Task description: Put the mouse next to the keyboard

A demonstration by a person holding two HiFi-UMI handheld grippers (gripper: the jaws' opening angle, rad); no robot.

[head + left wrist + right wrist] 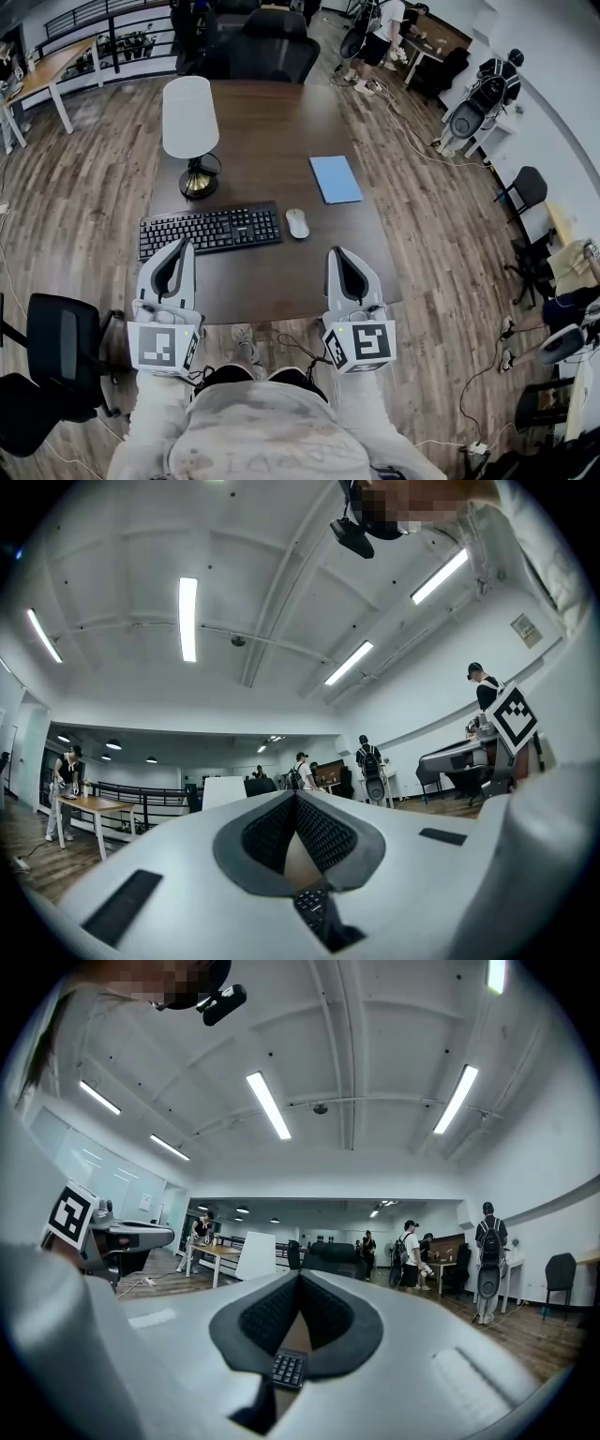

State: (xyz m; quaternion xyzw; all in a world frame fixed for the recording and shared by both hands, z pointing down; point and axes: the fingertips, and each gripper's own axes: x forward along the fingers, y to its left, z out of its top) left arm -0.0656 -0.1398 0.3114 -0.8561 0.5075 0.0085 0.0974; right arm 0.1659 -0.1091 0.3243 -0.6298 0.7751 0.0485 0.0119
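Two claws are held low at the near edge of the table, one on each side of the person, both pointing across it. The left claw is clenched with nothing between its pads. Its tip sits near the front edge of the keyboard, probably kept back so that it disturbs nothing.

Behind the keyboard's left half stands a lamp with a white shade, out of the way of any reach along the front. The keyboard itself lies square to the near edge.

Just beside its right end, apart by a narrow gap, lies the mouse, lined up lengthwise with the keyboard's short side as a right hand would want it. By that placement the task looks already met, or nearly so.

Farther back and a little right lies a blue notebook, well clear of both.

The right claw is likewise clenched and empty, near the mouse but not touching it, with bare table between them.
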